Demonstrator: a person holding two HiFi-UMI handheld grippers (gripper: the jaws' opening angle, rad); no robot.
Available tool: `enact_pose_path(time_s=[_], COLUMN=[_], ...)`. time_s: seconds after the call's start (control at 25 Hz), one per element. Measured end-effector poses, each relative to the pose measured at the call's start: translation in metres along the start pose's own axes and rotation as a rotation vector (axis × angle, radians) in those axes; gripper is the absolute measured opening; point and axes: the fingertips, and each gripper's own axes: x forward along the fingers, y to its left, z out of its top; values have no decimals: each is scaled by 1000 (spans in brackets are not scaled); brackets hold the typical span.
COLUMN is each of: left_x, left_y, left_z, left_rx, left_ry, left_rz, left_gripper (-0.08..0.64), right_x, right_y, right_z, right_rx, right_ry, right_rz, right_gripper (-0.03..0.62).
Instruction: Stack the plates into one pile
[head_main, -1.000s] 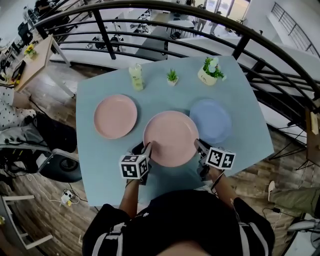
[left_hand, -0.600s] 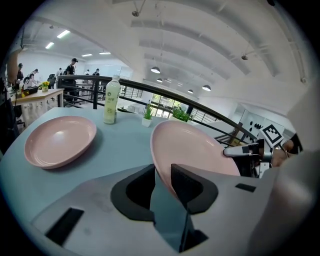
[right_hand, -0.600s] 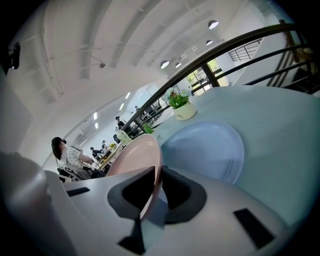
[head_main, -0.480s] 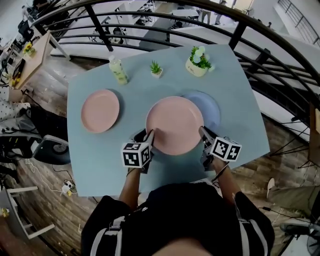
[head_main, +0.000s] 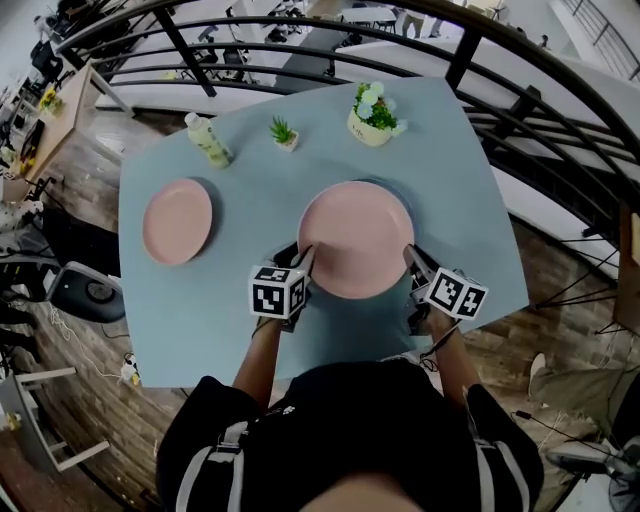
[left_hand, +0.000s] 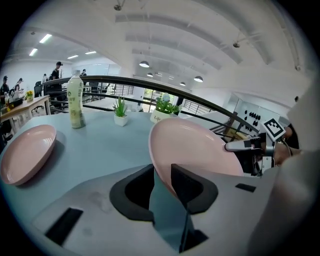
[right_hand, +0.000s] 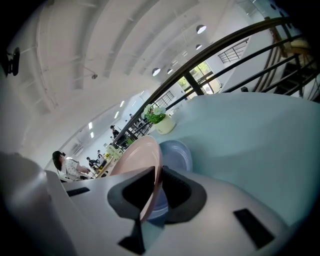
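At the left of the pale blue table (head_main: 460, 180), a small round pink plate (head_main: 178, 221) is left lying flat and well apart, evidently for a later addition to the pile. The large round pink plate (head_main: 357, 238) is clamped at its near rim, the left gripper (head_main: 303, 262) being closed on its left edge and the right gripper (head_main: 413, 258) on its right edge, so that it is kept level for a square placement. The round blue plate (right_hand: 177, 150) beneath is almost wholly covered in the head view, whereas the right gripper view shows it on the table under the pink rim; contact cannot be settled.
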Motion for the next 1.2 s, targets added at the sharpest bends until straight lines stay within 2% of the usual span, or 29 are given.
enact_pose_path(time_s=[0.32, 0.76, 1.0, 1.2], left_x=[33, 54, 54, 44], left_y=[-18, -19, -18, -11], left_z=[5, -8, -8, -1], left_rx=[9, 19, 19, 28], left_ry=[21, 86, 85, 52], left_rz=[14, 31, 38, 64], left_gripper=[103, 129, 146, 147], right_x=[1, 12, 13, 9], right_y=[-35, -50, -49, -46], right_z=[11, 6, 4, 7], right_rx=[20, 9, 1, -15], right_ry=[28, 79, 71, 53], right_rz=[-5, -1, -10, -26], right_gripper=[51, 69, 91, 118])
